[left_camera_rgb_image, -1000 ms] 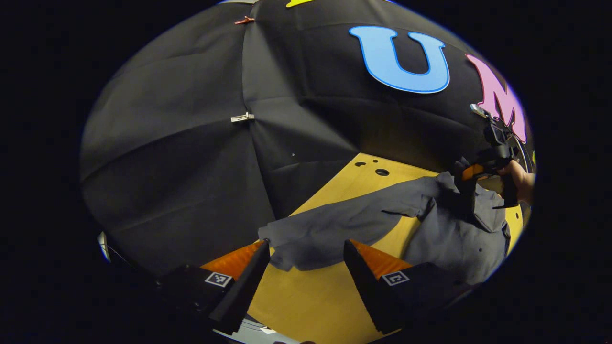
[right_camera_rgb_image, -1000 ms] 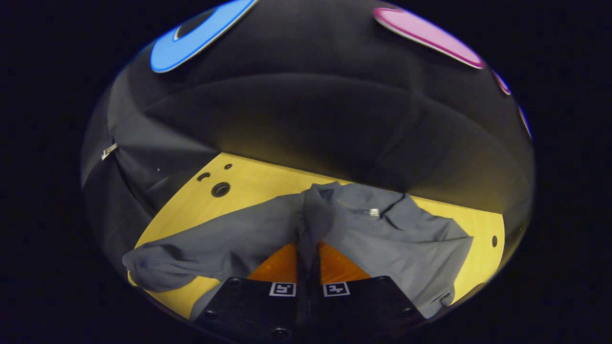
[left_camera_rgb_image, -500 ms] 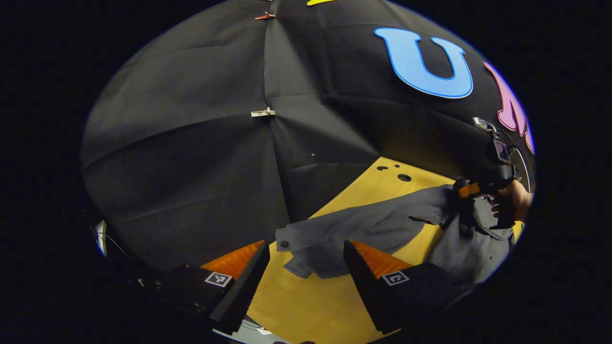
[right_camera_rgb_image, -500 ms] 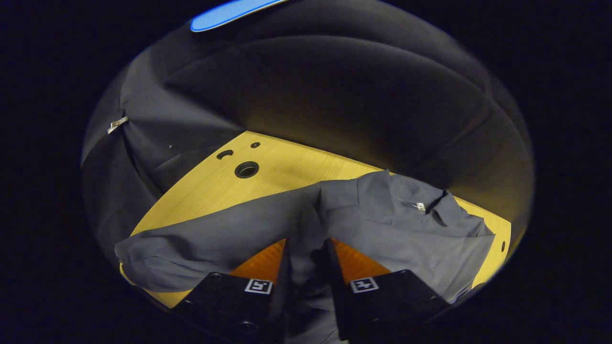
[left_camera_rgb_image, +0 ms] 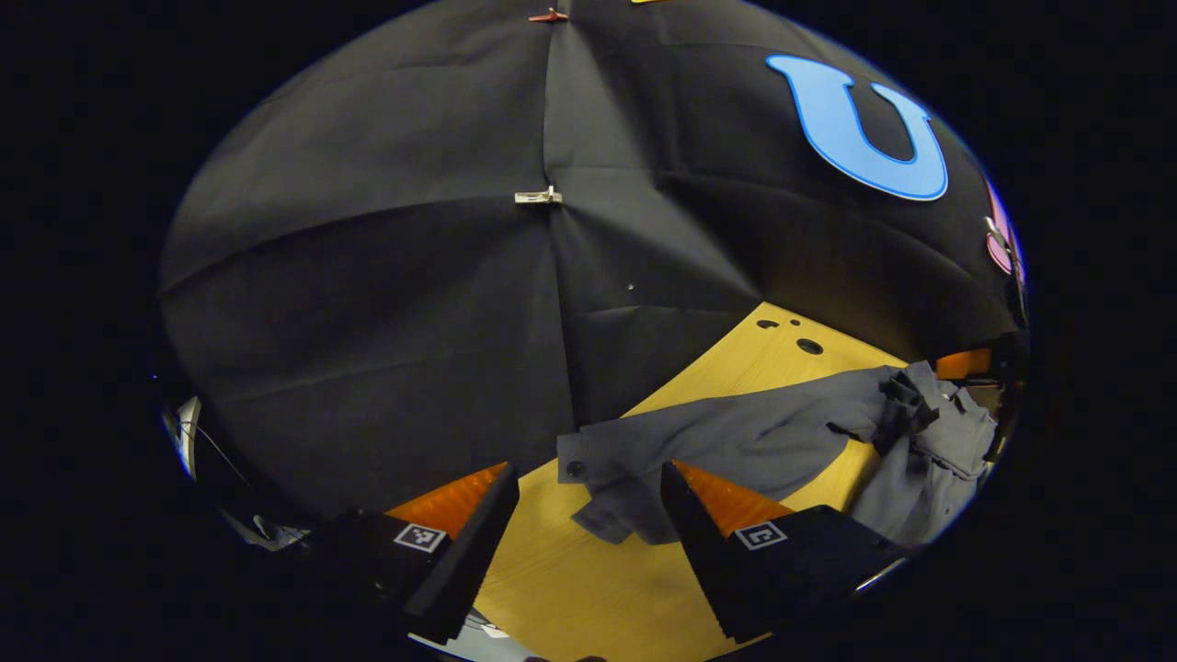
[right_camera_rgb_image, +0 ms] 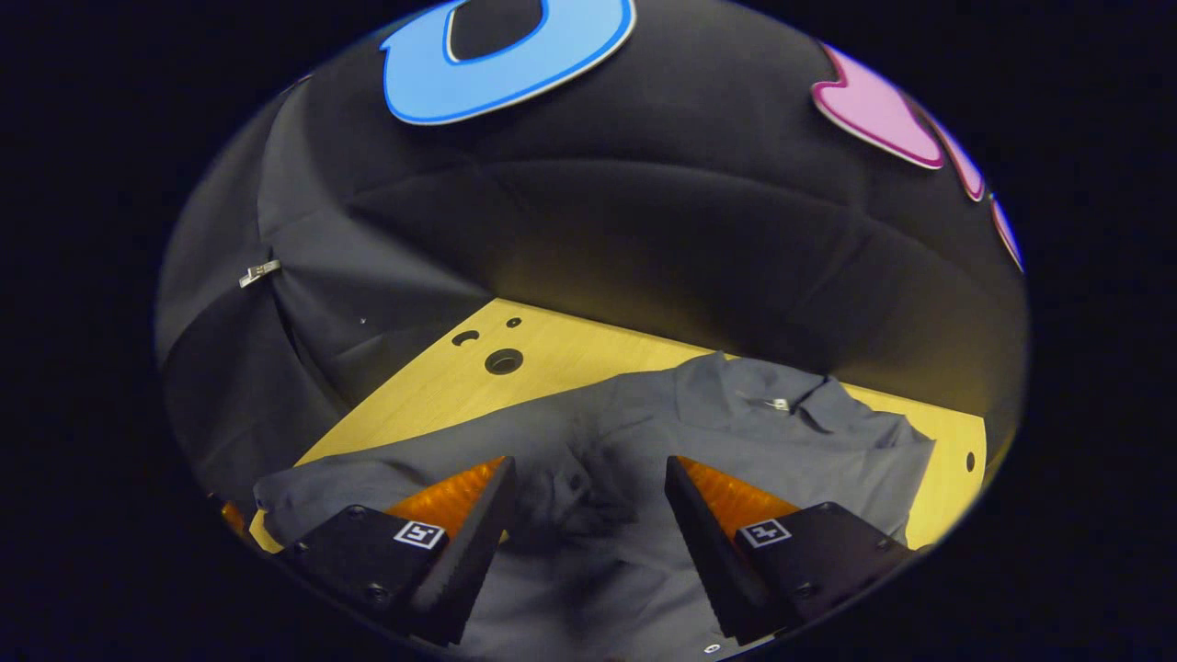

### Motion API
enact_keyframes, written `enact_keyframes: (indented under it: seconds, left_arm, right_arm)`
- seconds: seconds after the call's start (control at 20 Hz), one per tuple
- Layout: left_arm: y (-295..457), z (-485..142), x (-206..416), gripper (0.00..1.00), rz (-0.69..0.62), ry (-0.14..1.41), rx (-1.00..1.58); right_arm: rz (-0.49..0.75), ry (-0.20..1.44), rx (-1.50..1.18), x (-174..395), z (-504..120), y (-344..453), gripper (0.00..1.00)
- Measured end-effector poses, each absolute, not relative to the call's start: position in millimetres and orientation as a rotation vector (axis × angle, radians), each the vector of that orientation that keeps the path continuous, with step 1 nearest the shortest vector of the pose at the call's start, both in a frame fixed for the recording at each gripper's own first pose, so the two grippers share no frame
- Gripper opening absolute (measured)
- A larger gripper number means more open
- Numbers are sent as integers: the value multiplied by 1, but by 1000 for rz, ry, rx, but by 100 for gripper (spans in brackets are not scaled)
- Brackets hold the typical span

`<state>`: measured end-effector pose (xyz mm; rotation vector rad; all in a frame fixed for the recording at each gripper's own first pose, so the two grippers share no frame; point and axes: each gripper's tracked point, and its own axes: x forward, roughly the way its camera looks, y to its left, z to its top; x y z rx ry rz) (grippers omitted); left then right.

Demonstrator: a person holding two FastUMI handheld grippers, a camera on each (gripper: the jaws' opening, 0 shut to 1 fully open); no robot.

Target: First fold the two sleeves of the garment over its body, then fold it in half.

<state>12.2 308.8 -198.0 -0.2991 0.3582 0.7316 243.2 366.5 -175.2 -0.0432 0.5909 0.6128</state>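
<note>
Grey garment (right_camera_rgb_image: 736,441) sprawled on the table (left_camera_rgb_image: 588,588), one sleeve (left_camera_rgb_image: 699,441) stretched toward the left gripper (left_camera_rgb_image: 588,524), both it and the right gripper (right_camera_rgb_image: 588,515) spread wide, holding nothing, so best pinch the cuff (left_camera_rgb_image: 588,460) squarely, then lift over the body.

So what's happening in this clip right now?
A person is working a grey shirt spread on a yellow table with two handheld grippers. The right gripper hangs open just above the shirt's body, gripping nothing. The left gripper is open too, pointed at the cuff of one sleeve, which stretches out flat across the table, not yet folded over the body. The fabric where sleeve meets body looks bunched.
</note>
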Motion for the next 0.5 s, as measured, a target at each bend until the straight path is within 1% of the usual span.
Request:
enact_keyframes:
  seconds: [0.2, 0.5]
  left_arm:
    - [323, -216, 27, 99, 739, 400, -330]
    - [331, -244, 65, 99, 705, 454, -400]
  right_arm:
    - [572, 567, -40, 233, -158, 316, 99]
    - [480, 542, -68, 222, -143, 239, 99]
